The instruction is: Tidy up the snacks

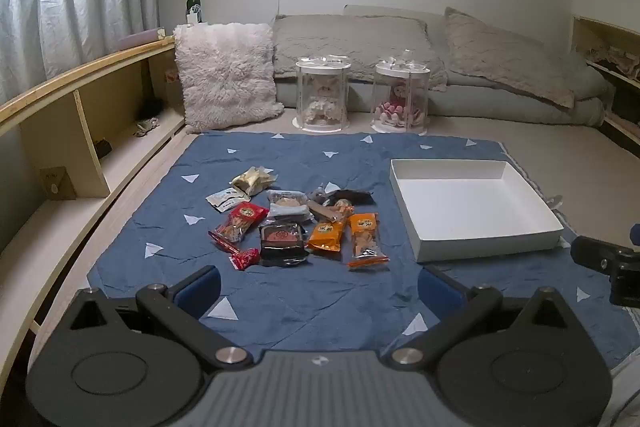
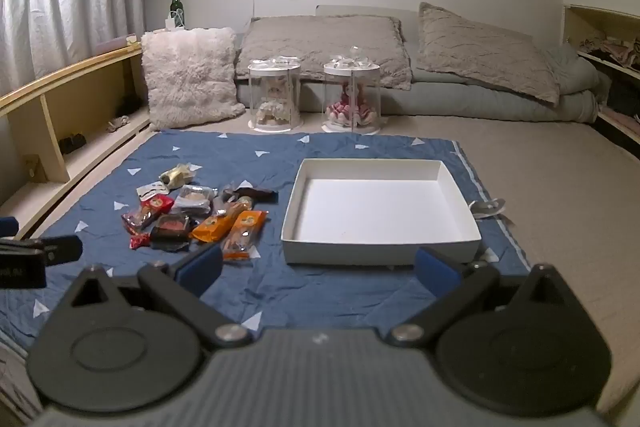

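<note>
Blue surface: triangle-patterned quilted mat [image 1: 280,299] on beige floor
Snacks: pile of wrapped packets [image 1: 296,223] left of shallow white cardboard box [image 2: 380,239], apart
Left gripper [image 1: 318,287]: spread wide, empty
Right gripper [image 2: 318,273]: spread wide, empty
Room: grey pillows [image 1: 352,43] by back wall

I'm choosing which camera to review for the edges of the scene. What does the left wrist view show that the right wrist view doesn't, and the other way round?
Only the left wrist view: the left tongs up close and open, and the shelf cubbies large at its left edge.

Only the right wrist view: the right tongs up close and open, the folded clothes on a shelf at right, and bare beige floor beyond the mat.

Both: the snack pile, the empty white box, the blue mat, two clear doll jars and the pillows.
</note>
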Demonstrator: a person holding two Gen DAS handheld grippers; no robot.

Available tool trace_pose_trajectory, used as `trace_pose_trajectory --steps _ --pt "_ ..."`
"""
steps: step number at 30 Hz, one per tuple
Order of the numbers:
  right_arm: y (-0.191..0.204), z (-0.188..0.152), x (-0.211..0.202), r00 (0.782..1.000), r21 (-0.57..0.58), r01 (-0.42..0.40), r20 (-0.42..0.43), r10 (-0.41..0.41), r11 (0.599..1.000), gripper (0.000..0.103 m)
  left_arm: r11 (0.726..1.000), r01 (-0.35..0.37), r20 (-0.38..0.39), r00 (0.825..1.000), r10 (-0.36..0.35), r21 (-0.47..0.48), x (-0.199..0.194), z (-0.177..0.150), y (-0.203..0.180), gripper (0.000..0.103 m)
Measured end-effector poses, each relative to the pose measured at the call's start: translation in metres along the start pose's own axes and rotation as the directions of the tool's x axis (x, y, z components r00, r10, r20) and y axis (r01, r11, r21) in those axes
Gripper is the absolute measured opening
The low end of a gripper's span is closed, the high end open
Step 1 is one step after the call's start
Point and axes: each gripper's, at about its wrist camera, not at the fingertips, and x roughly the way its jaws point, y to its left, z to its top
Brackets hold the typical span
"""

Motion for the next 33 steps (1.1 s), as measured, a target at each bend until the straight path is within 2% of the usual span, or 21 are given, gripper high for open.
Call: trace_pose_trajectory --steps 33 --pt "0.0020 0.0000 0.0012 1.000 -0.006 0.008 -0.006 -0.008 1.000 0.103 1.000 0.001 0.003 1.000 -0.001 0.000 -0.0003 -0.0001 -0.0001 0.103"
